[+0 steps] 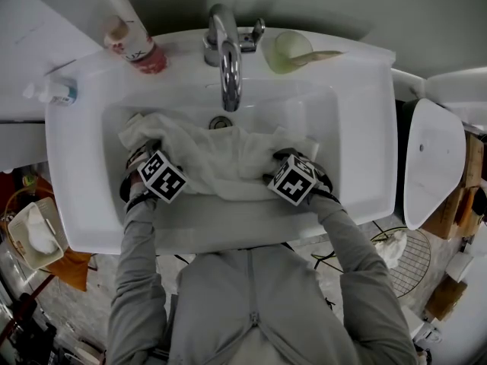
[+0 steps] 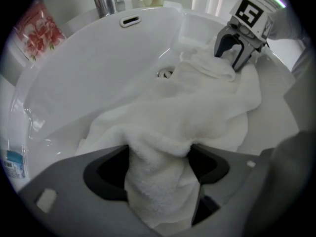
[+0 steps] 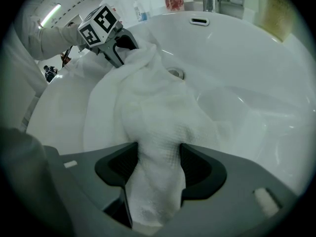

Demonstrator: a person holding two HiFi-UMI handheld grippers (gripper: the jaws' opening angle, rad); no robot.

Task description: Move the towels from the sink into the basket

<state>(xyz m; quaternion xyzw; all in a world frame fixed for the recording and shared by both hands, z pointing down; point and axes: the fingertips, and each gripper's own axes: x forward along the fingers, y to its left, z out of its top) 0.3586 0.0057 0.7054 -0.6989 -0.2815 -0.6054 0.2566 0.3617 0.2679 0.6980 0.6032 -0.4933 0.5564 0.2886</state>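
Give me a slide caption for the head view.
The left gripper and right gripper pinch opposite sides of the white towel in the sink, below the faucet.

soft even light, fisheye vignetted edges

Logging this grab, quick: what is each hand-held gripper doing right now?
Left hand-held gripper: closed on the towel.
Right hand-held gripper: closed on the towel too.

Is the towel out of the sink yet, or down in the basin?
In the sink. The white towel lies bunched across the basin below the faucet, none of it lifted over the rim.
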